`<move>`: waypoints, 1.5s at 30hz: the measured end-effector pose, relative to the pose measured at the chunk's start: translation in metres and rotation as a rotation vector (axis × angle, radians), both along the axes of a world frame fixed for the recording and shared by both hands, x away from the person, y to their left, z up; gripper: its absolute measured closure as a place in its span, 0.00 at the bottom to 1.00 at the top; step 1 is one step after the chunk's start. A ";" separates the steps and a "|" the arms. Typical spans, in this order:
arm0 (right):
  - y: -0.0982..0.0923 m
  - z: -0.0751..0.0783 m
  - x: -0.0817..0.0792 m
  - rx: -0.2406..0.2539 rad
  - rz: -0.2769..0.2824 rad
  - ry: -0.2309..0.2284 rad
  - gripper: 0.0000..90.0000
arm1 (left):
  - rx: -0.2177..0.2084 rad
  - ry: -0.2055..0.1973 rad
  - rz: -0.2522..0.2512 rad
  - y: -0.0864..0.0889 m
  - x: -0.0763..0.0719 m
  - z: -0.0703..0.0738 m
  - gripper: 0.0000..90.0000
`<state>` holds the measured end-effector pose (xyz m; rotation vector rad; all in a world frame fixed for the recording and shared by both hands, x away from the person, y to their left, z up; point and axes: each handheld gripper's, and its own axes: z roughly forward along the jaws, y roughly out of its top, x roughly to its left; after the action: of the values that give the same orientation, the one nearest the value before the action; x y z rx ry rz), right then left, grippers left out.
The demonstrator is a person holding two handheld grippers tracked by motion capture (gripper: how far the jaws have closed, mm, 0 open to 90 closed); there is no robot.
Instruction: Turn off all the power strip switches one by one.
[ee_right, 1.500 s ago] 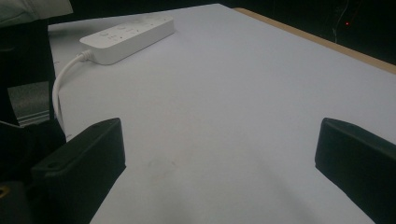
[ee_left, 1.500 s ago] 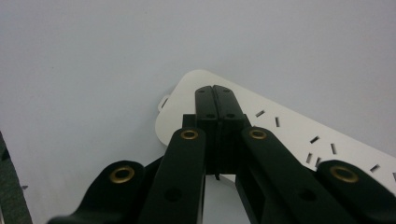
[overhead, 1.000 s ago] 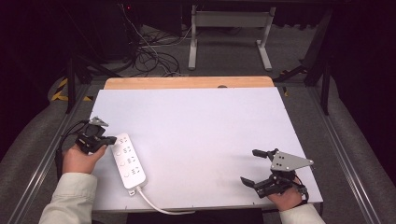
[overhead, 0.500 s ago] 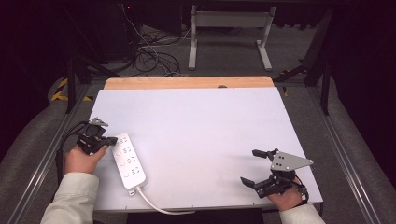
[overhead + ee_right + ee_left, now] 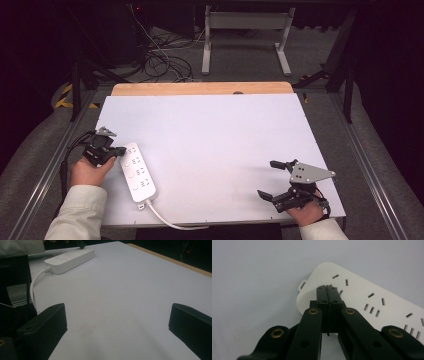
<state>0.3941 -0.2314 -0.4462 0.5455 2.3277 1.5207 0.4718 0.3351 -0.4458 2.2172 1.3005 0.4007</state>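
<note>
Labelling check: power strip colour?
White power strip, clearest in the left gripper view.

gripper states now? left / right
Left gripper: shut, holding nothing, tips over the power strip.
Right gripper: open, holding nothing.

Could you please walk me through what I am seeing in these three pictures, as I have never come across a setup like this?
A person sits at a table covered with a white sheet and holds a hand tool in each hand. Each tool has two black fingers that open and shut.

The high view looks down from above the person. The other two pictures come from small cameras riding on the tools, looking along their fingers.

A white power strip lies on the sheet, its cord trailing off the near edge.

The left gripper is shut, with its closed tips over one end of the strip; it grips nothing. The right gripper is open above bare sheet and holds nothing.
</note>
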 end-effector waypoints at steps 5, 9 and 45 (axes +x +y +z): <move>0.000 0.000 0.000 0.000 0.001 -0.001 0.02 | 0.009 -0.012 0.003 -0.001 -0.001 -0.001 1.00; 0.000 0.000 0.000 0.000 0.002 -0.002 0.02 | -0.005 -0.013 0.009 0.000 -0.002 -0.001 1.00; 0.000 0.000 0.001 -0.003 0.004 -0.001 0.02 | -0.039 -0.138 0.011 0.005 -0.019 0.020 1.00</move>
<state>0.3947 -0.2314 -0.4462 0.5388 2.3315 1.5187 0.4523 0.3405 -0.4254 2.1112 1.2379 0.5180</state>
